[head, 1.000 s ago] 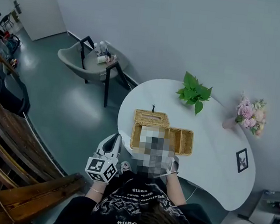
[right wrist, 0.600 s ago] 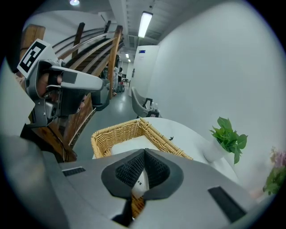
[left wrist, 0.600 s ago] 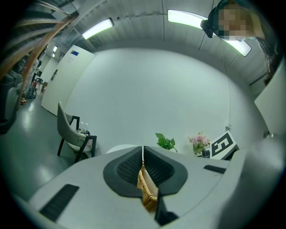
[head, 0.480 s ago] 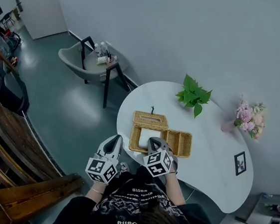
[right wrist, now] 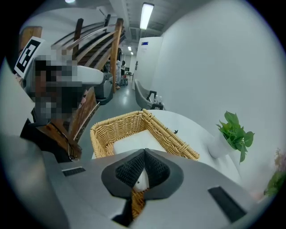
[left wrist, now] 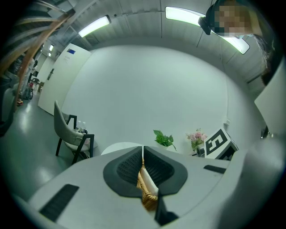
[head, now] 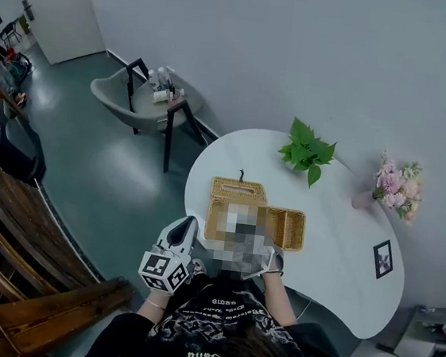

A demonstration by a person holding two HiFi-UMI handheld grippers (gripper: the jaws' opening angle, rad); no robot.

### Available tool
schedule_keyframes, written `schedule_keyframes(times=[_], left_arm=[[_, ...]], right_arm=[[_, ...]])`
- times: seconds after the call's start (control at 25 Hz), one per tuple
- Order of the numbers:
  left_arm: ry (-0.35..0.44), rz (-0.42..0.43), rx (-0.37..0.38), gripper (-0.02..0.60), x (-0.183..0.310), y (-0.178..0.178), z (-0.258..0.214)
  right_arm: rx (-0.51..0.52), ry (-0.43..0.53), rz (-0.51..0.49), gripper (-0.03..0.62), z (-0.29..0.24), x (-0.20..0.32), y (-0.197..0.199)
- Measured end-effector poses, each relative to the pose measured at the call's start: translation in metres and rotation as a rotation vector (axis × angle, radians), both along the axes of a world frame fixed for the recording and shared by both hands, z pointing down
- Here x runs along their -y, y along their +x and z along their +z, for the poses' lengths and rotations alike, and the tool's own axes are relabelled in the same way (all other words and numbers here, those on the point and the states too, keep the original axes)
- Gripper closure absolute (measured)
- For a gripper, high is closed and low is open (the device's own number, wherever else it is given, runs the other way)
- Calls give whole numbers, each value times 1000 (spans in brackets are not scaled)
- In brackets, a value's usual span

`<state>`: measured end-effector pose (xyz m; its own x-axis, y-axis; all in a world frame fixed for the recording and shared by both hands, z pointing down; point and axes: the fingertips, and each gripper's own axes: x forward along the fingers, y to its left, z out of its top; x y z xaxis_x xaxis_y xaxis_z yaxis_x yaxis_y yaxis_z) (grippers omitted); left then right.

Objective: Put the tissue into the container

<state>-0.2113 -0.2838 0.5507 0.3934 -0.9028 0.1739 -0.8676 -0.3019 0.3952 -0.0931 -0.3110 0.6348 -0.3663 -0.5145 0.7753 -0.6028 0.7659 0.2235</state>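
Observation:
A wicker basket [head: 288,227] stands on the round white table [head: 334,258], with its wicker lid [head: 239,190] lying just behind it. In the right gripper view a white tissue pack [right wrist: 132,142] lies inside the basket [right wrist: 120,125]. My right gripper [right wrist: 144,153] hovers over the basket's near end with its jaws shut, tips touching; white tissue shows through the gap below them. In the head view a mosaic patch hides it. My left gripper [head: 188,226] is shut and holds nothing, off the table's near left edge, pointing at the basket [left wrist: 145,192].
A potted green plant [head: 307,153], pink flowers in a vase [head: 396,185] and a small picture frame [head: 383,258] stand on the table. A grey chair [head: 124,94] and a side table with bottles [head: 165,91] are beyond. Wooden stair rails [head: 7,245] run along the left.
The left gripper has shifted slightly towards the table. The right gripper stays at the basket's near end.

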Motion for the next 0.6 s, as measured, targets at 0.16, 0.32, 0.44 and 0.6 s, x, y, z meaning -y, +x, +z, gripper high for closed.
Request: schedule_keyframes(times=[0.16,0.32,0.44,0.6], left_arm=[[-12,12,6,551,0,3,4],[-23,21,5,551,-3,5,7],[-28,28,10,551,-5,7,8],[-30,29,11,551,-7,7,10]], right_arm=[[-30,-8,-8,571,4,0,0],[-28,-13,13,569,3,1,1],[-39,2,22,565,3,1,1],[-26,11,40,552,2,2,2]])
